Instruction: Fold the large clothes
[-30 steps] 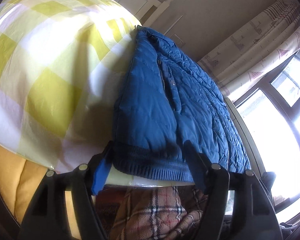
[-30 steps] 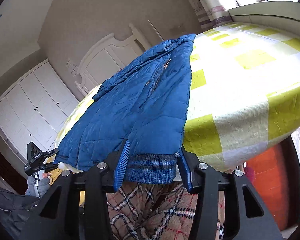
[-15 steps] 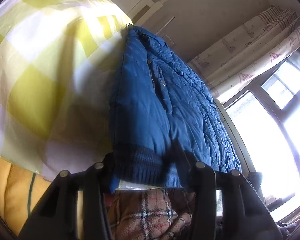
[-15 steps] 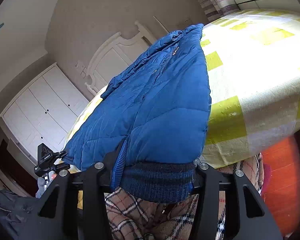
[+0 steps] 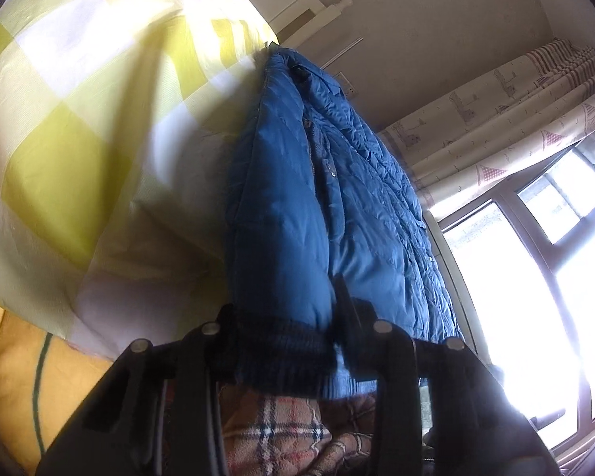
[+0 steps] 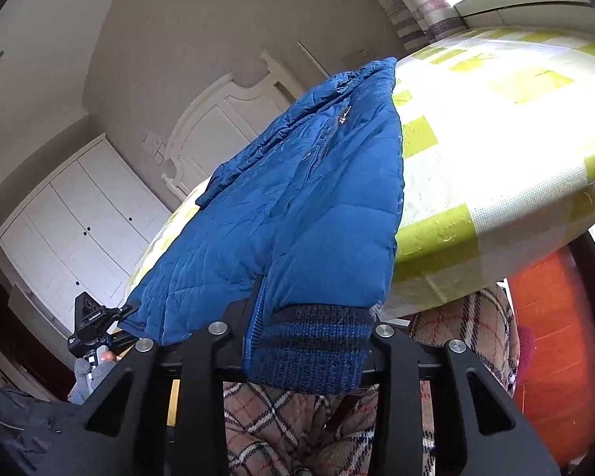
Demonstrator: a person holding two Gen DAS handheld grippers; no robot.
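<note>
A blue quilted jacket point(image 5: 321, 206) lies lengthwise on a bed with a yellow and white checked cover point(image 5: 83, 119). My left gripper point(image 5: 285, 341) is shut on one corner of its dark knitted hem point(image 5: 281, 361) at the bed's near edge. In the right wrist view the jacket point(image 6: 297, 206) stretches away from me. My right gripper point(image 6: 309, 349) is shut on the other hem corner point(image 6: 317, 349), lifted slightly off the bed cover point(image 6: 496, 139).
A white headboard point(image 6: 218, 131) and white wardrobe point(image 6: 79, 218) stand beyond the bed. Curtains point(image 5: 496, 111) and a bright window point(image 5: 535, 258) are on one side. My plaid trousers point(image 6: 289, 428) show below the grippers. An orange floor point(image 6: 551, 349) lies beside the bed.
Both grippers closed on the jacket hem and lifted it off the bed edge, bunching the lower jacket upward. The views tilted up toward the headboard.
</note>
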